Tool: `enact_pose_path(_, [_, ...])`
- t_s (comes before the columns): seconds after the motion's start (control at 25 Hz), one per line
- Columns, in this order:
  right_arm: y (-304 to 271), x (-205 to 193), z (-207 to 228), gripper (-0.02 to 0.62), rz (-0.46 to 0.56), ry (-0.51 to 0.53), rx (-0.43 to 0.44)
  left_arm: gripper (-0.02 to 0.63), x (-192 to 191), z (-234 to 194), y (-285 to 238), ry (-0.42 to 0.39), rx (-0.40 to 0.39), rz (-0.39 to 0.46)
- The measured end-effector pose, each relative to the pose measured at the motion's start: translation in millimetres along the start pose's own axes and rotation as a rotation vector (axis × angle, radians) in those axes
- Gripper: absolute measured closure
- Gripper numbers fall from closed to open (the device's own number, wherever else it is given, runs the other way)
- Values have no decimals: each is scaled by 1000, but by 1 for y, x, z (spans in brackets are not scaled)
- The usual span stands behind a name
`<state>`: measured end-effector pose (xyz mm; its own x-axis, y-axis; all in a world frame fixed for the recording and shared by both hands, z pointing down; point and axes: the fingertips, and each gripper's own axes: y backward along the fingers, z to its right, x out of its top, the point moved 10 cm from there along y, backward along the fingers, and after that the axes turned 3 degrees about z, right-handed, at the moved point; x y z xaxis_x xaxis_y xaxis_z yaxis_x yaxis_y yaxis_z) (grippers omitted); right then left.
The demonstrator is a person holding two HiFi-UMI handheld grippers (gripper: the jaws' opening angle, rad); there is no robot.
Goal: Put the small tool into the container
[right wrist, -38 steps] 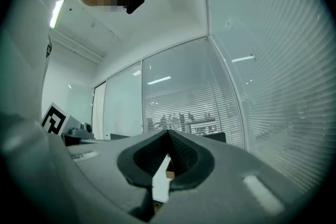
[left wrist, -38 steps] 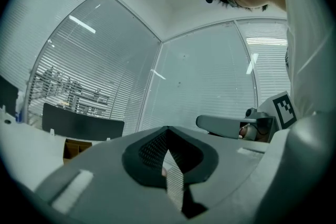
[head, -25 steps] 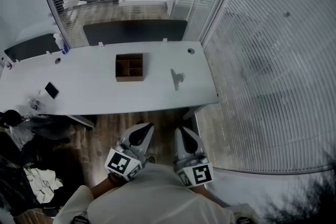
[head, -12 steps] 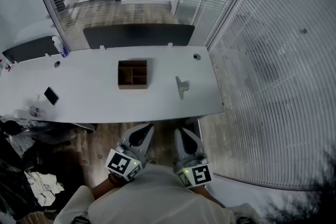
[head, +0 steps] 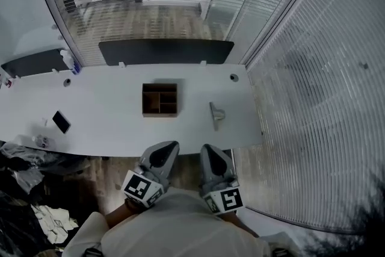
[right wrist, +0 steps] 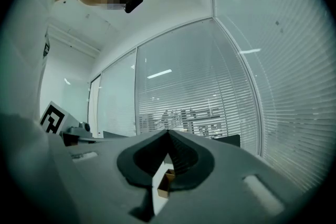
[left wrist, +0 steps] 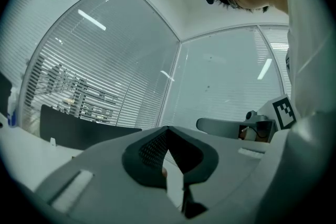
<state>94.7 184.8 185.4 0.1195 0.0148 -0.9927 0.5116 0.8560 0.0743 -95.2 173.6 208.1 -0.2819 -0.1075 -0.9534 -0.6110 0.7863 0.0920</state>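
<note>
- The white table (head: 108, 108) runs across the head view, with a dark panel (head: 165, 51) along its far edge and blind-covered glass walls (head: 313, 81) behind and to the right.
- The brown wooden container (head: 159, 99) stands near the table's middle, open-topped and split into several compartments, all of which look empty.
- The small tool (head: 215, 114) lies flat on the table right of the container, apart from it and nearer the front edge. It is grey and too small to say what kind of tool it is, perhaps a clamp.
- A dark phone (head: 61, 121) lies far to the left on the table, and a bottle (head: 71, 61) stands at the far left edge.
- The left gripper (head: 170, 145) is held low, just short of the table's front edge. In its own view the tips (left wrist: 168, 128) meet with nothing between them.
- The right gripper (head: 206, 148) sits just beside it, the 2 pointing level toward the table. Its jaws are also pressed together and empty (right wrist: 168, 132), and the container (right wrist: 166, 182) shows through the gap below the tips.
- Neither gripper touches the tool or the container.
</note>
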Motion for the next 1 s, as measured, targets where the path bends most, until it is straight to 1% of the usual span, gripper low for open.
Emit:
enact_pose_path(0.24, [-60, 8, -11, 595, -4, 18, 13, 604, 28, -53, -13, 9, 7, 4])
enact_pose_path(0.6, [-123, -3, -19, 595, -22, 34, 27, 603, 37, -114, -31, 5, -17, 8])
enact_pose_path(0.84, [-142, -5, -16, 595, -33, 47, 38, 603, 36, -130, -36, 21, -5, 3])
enact_pose_path(1.0, [-150, -2, -10, 595, -29, 58, 40, 604, 35, -130, -44, 20, -27, 1])
